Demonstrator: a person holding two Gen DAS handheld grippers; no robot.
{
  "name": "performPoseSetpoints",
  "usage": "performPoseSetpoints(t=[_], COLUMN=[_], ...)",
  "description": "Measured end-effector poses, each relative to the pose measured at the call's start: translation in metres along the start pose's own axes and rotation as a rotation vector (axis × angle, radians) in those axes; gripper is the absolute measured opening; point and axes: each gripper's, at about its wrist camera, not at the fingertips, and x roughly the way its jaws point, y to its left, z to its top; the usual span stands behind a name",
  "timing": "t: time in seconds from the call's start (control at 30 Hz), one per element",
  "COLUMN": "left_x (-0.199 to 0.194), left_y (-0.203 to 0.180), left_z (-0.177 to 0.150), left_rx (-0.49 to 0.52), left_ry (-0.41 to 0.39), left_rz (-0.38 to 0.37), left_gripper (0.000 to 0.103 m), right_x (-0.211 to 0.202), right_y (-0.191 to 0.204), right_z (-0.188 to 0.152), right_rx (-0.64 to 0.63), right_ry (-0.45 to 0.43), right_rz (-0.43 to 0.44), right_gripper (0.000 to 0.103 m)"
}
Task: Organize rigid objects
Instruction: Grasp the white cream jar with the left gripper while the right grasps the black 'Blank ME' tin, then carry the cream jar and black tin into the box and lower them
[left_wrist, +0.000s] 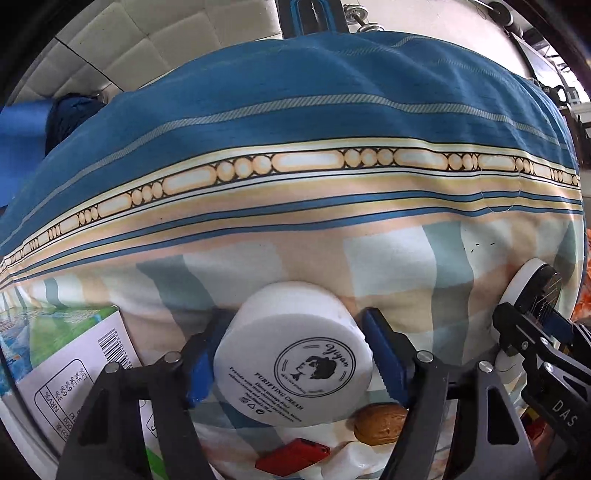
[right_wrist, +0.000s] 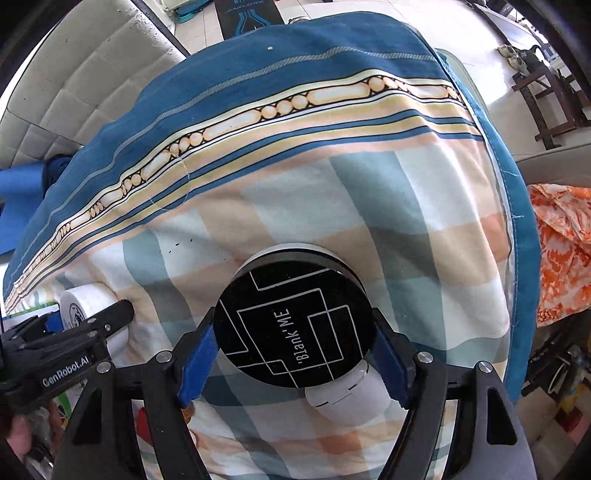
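Holding a white cream jar in your left gripper, you are keeping it tilted with its printed lid facing the camera; the blue pads are pressing in on both sides of the jar, so the jaws are standing about a jar's width apart. Your right gripper is doing the same with a black-lidded compact, its blue pads closing against the round black lid from left and right, with a white body showing just under the lid. Both are hanging over the bedsheet, a cloth of blue stripes and pale checks.

Your left view is showing things the right one is not showing clearly: a walnut lying just below the jar beside the right pad, a small red block near it, and a printed carton with a barcode at the left edge. It is also catching the compact and the other gripper at the far right.

Your right view is showing an orange patterned cloth off the sheet's right edge and wooden furniture beyond, with the jar sitting small at the far left in the other gripper
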Motion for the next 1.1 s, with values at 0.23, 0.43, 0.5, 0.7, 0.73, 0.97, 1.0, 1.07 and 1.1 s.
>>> performPoseSetpoints(t=[0.23,0.43,0.5,0.7,0.73,0.97,1.0,1.07,1.1], left_x=[0.001,0.001,-0.001,-0.012,-0.013,-0.048,-0.054,-0.071,-0.078], left_y=[0.005,0.000,0.000,-0.005,-0.006,-0.011,-0.010,-0.008,-0.007], left_z=[-0.002,-0.001,-0.002,-0.017,-0.021,-0.045,-0.049,-0.058,-0.064], left_rx=[-0.004,-0.002,-0.003,0.001,0.004,0.013,0.014,0.016,0.015], left_ry=[-0.002,-0.008,-0.016,-0.065,-0.068,-0.153,-0.167,-0.201,-0.218], left_rz=[-0.001,0.004,0.005,-0.004,-0.007,-0.040,-0.045,-0.057,-0.066], left_gripper=[0.072,0.072,0.070,0.065,0.065,0.065,0.065,0.065,0.065], right_x=[0.015,0.022,0.024,0.022,0.018,-0.013,-0.018,-0.029,-0.036], right_y=[0.005,0.019,0.024,0.043,0.040,0.042,0.043,0.045,0.048], right_z=[0.017,0.017,0.018,0.005,0.002,-0.029,-0.034,-0.038,-0.044], right_rx=[0.020,0.015,0.013,-0.013,-0.015,-0.042,-0.042,-0.048,-0.052], right_ry=[0.024,0.023,0.021,0.010,0.006,-0.034,-0.041,-0.052,-0.063], right_rz=[-0.025,-0.075,-0.084,-0.095,-0.092,-0.074,-0.069,-0.063,-0.060], right_gripper=[0.080,0.079,0.078,0.077,0.077,0.077,0.077,0.077,0.077])
